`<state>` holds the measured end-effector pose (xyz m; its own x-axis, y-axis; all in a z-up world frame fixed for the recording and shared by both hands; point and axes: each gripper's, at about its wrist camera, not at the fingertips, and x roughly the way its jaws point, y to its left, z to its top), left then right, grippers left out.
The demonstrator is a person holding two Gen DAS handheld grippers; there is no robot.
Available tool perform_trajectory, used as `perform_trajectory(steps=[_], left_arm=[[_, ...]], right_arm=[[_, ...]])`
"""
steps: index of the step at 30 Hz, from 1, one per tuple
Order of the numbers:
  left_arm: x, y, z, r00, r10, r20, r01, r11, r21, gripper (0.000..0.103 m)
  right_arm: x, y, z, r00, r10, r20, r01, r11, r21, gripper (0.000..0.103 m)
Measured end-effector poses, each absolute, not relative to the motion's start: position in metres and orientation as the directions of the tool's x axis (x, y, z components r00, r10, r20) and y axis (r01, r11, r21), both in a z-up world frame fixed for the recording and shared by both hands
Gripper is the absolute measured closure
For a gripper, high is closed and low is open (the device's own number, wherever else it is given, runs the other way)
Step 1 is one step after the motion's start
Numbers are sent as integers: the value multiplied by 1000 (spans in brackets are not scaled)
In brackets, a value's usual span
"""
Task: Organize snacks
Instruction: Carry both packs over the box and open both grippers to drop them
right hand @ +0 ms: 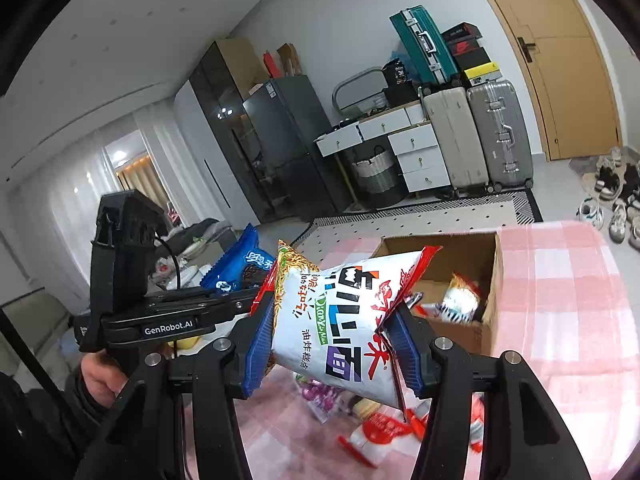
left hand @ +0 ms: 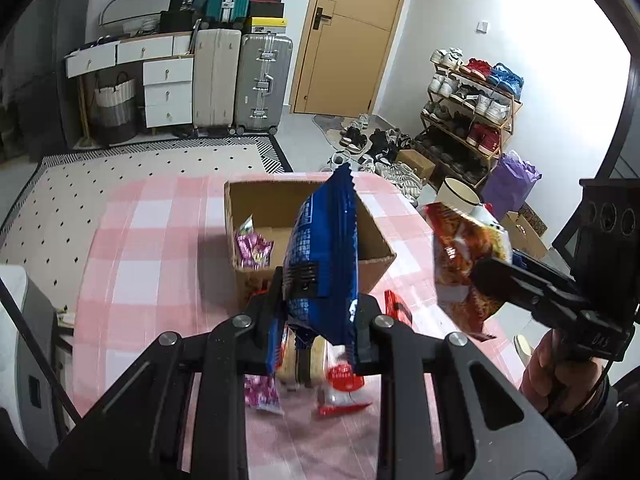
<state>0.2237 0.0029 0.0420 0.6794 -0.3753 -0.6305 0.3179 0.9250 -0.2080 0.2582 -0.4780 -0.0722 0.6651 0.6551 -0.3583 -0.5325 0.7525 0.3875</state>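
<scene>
My left gripper (left hand: 320, 292) is shut on a blue snack packet (left hand: 324, 248) and holds it upright above the table, just in front of an open cardboard box (left hand: 376, 264). The box holds a purple packet (left hand: 252, 250) and other snacks (right hand: 460, 300). My right gripper (right hand: 336, 344) is shut on a white and red noodle snack bag (right hand: 340, 320), held in the air to the right of the box (right hand: 480, 332). In the left wrist view that bag (left hand: 464, 264) hangs beside the right gripper (left hand: 492, 276). In the right wrist view the blue packet (right hand: 240, 264) shows at left.
Loose snacks lie on the pink checked tablecloth (left hand: 140, 260) under the grippers: a purple packet (left hand: 260, 394), a biscuit pack (left hand: 300, 364), red and white packets (left hand: 340, 392). Beyond the table are a rug, suitcases (left hand: 240, 80), a shoe rack (left hand: 472, 112) and a door.
</scene>
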Motion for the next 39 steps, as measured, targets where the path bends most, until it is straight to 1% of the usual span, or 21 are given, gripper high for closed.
perform_trajectory(steps=[8,13,21,22,24,26,32,39], left_arm=[[274,-13,57,660,-391,-641,318,919,-233,82],[304,-25,70,667,-381,-641,331,922,-203,82],[351,-37,81,668,-375,-643,327,924,-200,82],[356,-38,79,667,-376,-644,327,924,-200,82],[368,-43,75,660,-377,-649,327,923,-204,82],[382,-46,69,651,-378,-658,322,923,-211,82],[419,-45,38,619,-374,-691,306,925,-228,82],[448,-50,-8,568,-378,-731,299,922,-245,82]], right_arm=[[299,-472,-51,676,634,-377,-526,772,356,49],[329,-474,-42,685,619,-385,-501,783,367,49],[374,-475,-34,694,595,-405,-471,801,370,49],[378,-477,-35,695,596,-402,-463,799,384,49],[390,-484,-36,693,610,-384,-432,778,457,49],[397,-480,-36,709,581,-401,-421,804,420,49],[422,-477,-51,689,570,-447,-405,815,415,49],[457,-465,-83,664,525,-532,-384,851,359,49]])
